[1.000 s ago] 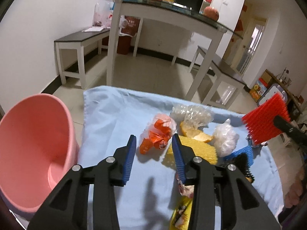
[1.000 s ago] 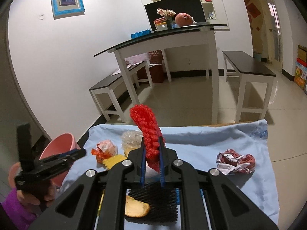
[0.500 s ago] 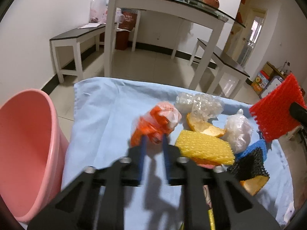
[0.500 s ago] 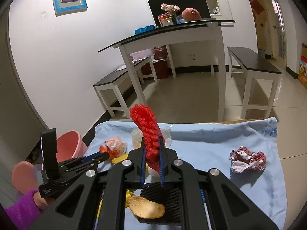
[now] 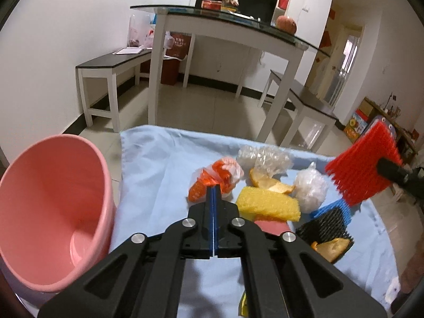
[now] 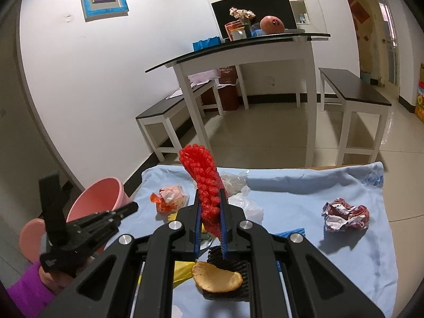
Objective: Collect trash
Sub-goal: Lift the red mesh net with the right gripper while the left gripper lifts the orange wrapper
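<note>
trash pile (image 5: 267, 201) crowding cloth (image 5: 159, 164), left clear

An orange-and-white crumpled wrapper (image 5: 216, 179) is seen at frame centre on the blue cloth. Beside it, clear plastic (image 5: 263, 156), orange peel (image 5: 267, 181) and yellow foam netting (image 5: 267, 204) are clustered. A red foam net (image 6: 204, 177) is held upright. A pink bin (image 5: 50, 212) is placed at left.

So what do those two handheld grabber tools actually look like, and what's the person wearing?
Both grippers, left and right, are matte black plastic, with two angular cut-out arms, round silver bolts and blue ribbed pads inside the fingers. No cables show. The person wears a purple sleeve.
</note>
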`<control>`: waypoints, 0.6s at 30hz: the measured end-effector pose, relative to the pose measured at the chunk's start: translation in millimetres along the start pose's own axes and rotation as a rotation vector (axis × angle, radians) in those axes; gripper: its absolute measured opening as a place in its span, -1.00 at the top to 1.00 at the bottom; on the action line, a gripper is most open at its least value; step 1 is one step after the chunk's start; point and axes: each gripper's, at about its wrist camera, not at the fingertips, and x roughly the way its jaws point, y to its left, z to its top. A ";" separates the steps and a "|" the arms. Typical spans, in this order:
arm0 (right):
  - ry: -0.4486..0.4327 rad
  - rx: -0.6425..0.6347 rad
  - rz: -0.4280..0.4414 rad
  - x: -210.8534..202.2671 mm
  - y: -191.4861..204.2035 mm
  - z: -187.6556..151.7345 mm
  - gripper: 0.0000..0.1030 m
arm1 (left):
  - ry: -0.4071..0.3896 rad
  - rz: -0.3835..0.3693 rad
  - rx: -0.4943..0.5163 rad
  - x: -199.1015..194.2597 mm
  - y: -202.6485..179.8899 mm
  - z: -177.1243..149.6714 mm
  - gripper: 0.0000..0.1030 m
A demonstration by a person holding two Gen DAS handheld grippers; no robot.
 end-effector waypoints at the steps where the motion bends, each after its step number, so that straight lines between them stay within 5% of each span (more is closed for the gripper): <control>1: 0.003 0.000 0.004 -0.4 0.9 -2.5 0.80 | -0.003 -0.001 0.002 -0.8 -0.5 3.4 1.00; 5: 0.014 -0.005 0.003 6.0 1.6 -3.2 0.80 | 0.019 -0.032 0.010 5.4 -7.9 15.3 0.77; 7: 0.019 0.001 0.002 9.2 0.1 -2.7 0.80 | 0.022 -0.036 0.028 12.8 -14.1 20.8 0.33; 8: 0.023 0.003 0.001 11.5 -1.7 -1.7 0.80 | 0.028 -0.042 0.041 19.5 -18.7 24.5 0.27; 18: 0.053 0.016 -0.005 30.0 -14.0 0.7 0.80 | 0.092 0.072 0.138 71.9 -32.6 21.5 0.22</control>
